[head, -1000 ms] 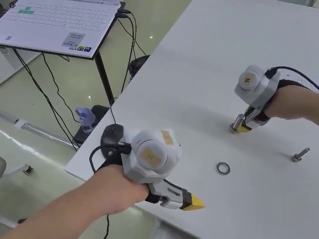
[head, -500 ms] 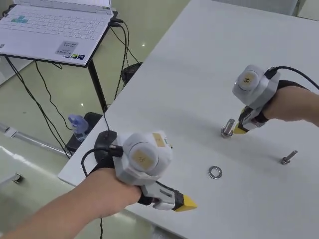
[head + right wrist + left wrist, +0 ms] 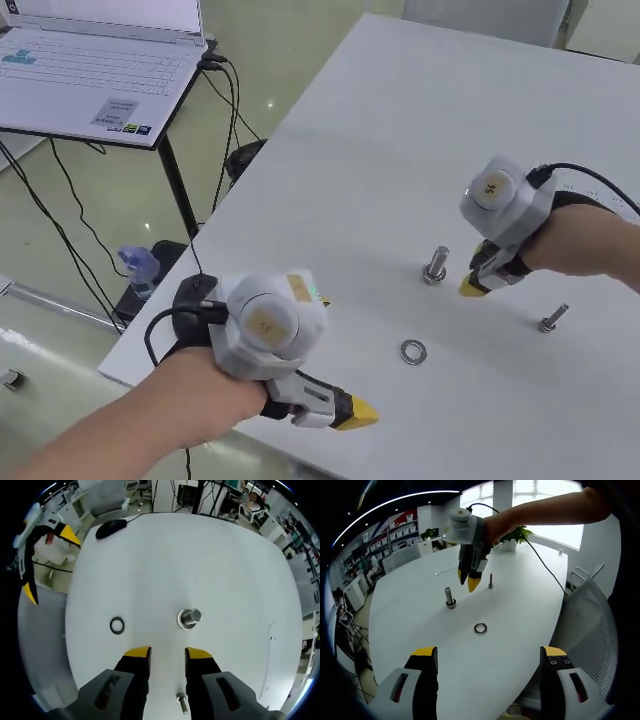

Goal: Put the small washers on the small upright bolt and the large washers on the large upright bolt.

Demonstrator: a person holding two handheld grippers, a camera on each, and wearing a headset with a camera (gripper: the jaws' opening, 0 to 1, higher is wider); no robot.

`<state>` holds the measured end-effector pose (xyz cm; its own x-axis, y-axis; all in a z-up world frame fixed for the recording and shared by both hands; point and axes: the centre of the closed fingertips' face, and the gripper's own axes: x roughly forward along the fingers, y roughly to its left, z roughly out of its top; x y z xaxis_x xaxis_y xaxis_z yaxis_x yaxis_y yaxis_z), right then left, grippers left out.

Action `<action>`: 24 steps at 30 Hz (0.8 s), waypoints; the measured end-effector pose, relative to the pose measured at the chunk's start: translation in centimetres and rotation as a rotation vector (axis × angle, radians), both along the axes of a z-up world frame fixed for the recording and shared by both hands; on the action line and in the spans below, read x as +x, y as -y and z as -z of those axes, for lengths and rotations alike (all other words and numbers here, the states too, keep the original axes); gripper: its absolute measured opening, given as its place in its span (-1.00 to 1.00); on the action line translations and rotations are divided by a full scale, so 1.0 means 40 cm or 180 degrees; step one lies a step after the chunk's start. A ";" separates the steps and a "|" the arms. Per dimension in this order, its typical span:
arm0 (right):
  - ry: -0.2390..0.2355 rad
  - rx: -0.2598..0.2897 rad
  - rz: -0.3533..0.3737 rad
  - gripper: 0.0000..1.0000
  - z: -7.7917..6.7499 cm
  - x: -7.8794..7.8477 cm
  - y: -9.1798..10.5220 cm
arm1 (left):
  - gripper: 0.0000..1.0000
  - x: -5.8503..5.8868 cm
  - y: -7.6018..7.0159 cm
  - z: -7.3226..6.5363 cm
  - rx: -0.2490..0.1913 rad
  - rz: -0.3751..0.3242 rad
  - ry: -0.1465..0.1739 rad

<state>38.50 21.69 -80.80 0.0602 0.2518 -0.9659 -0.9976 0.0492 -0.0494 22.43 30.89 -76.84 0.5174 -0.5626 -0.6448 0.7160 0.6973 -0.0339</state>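
On the counter [image 3: 400, 130] I count two upright bolts, a large bolt [image 3: 435, 265] and a small bolt [image 3: 551, 319], plus one washer [image 3: 413, 351]. My left gripper [image 3: 355, 412] gapes wide; my right gripper [image 3: 472, 287] is narrow and empty.

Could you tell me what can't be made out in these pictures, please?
Large bolt: too small in every view to tell whether washers already ring its base.
Washer: small or large, no telling, head view.
Small bolt: tiny between the right gripper's jaws in its view; base unclear.
Laptop: cut off by the head view's top edge.
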 end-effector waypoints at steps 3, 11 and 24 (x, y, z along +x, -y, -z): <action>-0.0027 0.0026 0.0023 -0.44 0.003 -0.024 0.005 | 0.67 -0.001 0.000 -0.002 0.0003 0.0002 0.0009; -0.0051 0.0046 -0.0032 -0.44 0.018 -0.093 0.013 | 0.67 -0.003 0.000 -0.007 0.0000 0.0003 0.0018; -0.0182 0.0262 -0.0031 -0.31 0.066 -0.151 -0.016 | 0.67 -0.007 0.001 -0.008 -0.0006 0.0003 0.0024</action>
